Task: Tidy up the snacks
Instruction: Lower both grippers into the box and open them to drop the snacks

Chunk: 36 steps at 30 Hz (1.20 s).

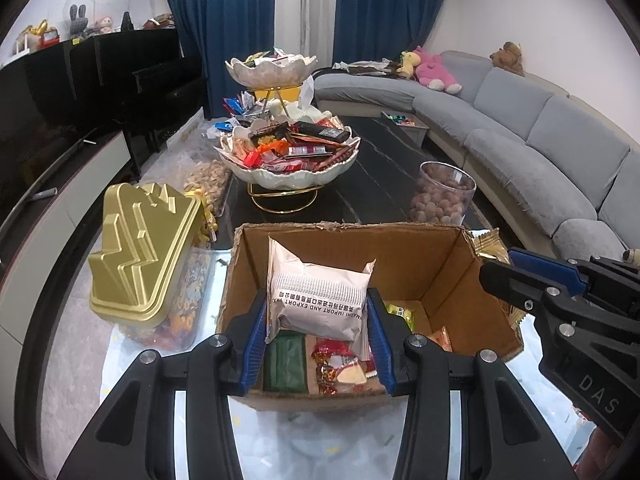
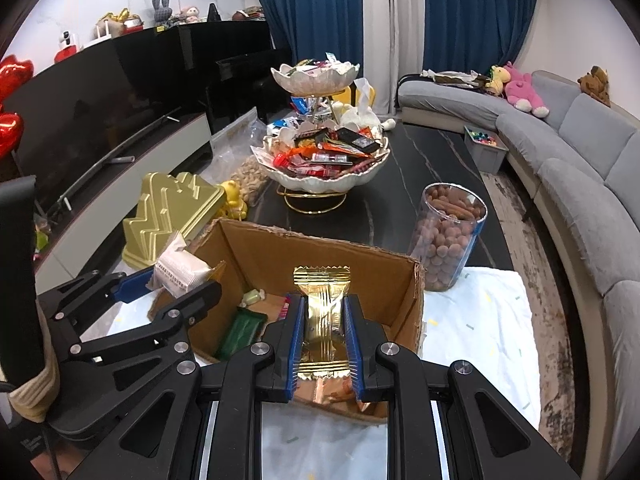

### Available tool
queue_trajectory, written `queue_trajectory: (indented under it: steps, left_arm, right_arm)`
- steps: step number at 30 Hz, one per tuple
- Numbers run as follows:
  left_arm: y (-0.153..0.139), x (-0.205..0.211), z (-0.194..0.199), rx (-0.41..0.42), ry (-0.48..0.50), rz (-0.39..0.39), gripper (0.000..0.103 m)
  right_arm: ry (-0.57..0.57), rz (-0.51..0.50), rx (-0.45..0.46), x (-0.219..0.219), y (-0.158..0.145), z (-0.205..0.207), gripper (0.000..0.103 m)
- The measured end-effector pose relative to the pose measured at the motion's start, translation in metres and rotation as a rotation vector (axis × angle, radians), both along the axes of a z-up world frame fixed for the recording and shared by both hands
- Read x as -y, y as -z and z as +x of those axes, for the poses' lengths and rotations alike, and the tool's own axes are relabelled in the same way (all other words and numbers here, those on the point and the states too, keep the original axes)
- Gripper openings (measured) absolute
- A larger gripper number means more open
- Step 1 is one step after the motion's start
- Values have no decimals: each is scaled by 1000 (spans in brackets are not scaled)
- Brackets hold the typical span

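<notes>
Left gripper [image 1: 316, 336]: pads clamped on a white snack packet [image 1: 320, 300], held above the open cardboard box [image 1: 356, 248].
Right gripper [image 2: 322, 344]: closed tight on a gold-foil snack packet [image 2: 322, 312], over the box's right half.
Box: at the table's near edge, on a white cloth [image 2: 480, 320]; loose sweets and a green packet [image 1: 285, 364] lie inside.
Far side: tiered snack bowl [image 1: 288, 160] at table centre; clear jar of brown balls [image 2: 448, 240] just beyond the box's right corner; gold tin [image 1: 140, 248] off its left side.

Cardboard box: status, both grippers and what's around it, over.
Left gripper shut on white packet; right gripper shut on gold packet. Both above cardboard box, snacks inside. Gold tin left, clear jar right, neither blocking.
</notes>
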<state>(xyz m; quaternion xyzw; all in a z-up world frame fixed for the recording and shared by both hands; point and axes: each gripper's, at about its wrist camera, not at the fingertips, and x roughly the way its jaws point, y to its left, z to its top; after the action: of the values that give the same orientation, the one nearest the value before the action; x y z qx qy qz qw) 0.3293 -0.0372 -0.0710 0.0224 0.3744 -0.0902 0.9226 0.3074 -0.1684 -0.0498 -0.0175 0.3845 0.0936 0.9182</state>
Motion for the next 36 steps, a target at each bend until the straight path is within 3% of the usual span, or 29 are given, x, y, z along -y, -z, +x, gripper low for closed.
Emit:
queue_trajectory:
  steps: [16,32,33,36]
  left_arm:
    - [25,4,31,-57,15,11,45]
    - [34,12,41,-87,43,18,49]
    - [34,11,40,-86,43,17,50]
    - [31,10,38,-81,42,20,55]
  right_arm:
    - [29,-7,-85,6,31,35,21]
    - [28,-17,-114,9,42,43,22]
    - [27,-16,-114,9,42,43,23]
    - [37,-19,-103,10,40,42,46]
